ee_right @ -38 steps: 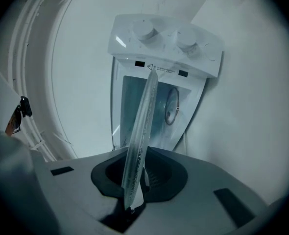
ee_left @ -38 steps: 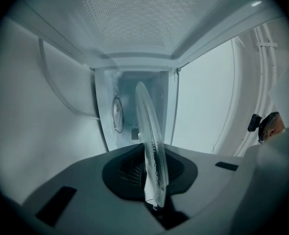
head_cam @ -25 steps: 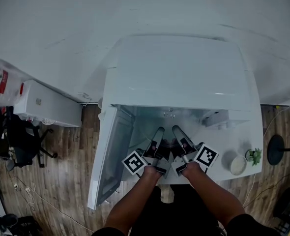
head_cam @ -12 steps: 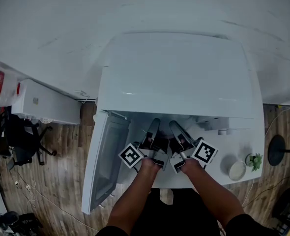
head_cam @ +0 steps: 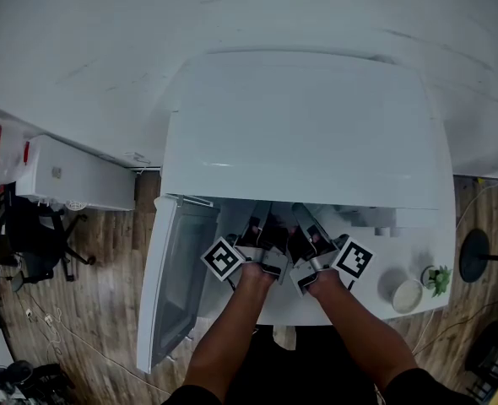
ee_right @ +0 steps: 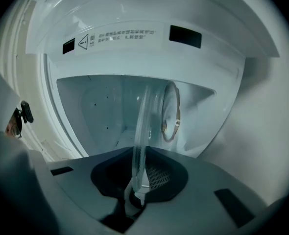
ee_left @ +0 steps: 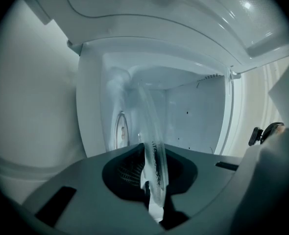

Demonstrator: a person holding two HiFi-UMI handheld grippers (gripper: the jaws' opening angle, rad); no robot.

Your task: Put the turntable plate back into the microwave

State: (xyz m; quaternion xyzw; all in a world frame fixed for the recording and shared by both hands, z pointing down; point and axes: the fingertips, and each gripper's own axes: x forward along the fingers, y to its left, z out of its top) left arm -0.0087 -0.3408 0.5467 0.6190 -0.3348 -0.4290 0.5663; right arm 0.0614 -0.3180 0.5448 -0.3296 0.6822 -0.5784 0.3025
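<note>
Seen from above: white microwave [head_cam: 300, 125] on a white worktop [head_cam: 422, 243], door [head_cam: 177, 277] swung open to the left and hanging out over a wood floor [head_cam: 89, 310]. Pale wall [head_cam: 232, 15] behind. On the worktop to the right of the microwave, a small white bowl [head_cam: 407, 294] with a small plant [head_cam: 439, 278] just beside it. On the floor further right, a black round stand base [head_cam: 477, 256]. At the far left, a white box [head_cam: 72, 175] and a dark office chair [head_cam: 38, 243].

Both bare forearms reaching forward from the bottom edge and converging at the oven mouth. Left hand [head_cam: 253, 277] and right hand [head_cam: 325, 283] side by side, close but apart, marker cubes turned outward. Left claw [head_cam: 262, 218] and right claw [head_cam: 304, 219] pushed in under the front edge of the microwave top, tips partly hidden there in the head view.

Left claw [ee_left: 152, 180] clenched on the near rim of the glass plate [ee_left: 152, 131], seen edge-on and running away into the cavity. Right claw [ee_right: 137, 180] likewise clamped on the plate [ee_right: 142, 126] rim. Plate carried between the two claws, its far part inside the open cavity. A round fitting [ee_right: 170, 114] visible on the cavity face next to the plate; contact between plate and fitting not determinable. Print on the frame label above the opening too small to read.
</note>
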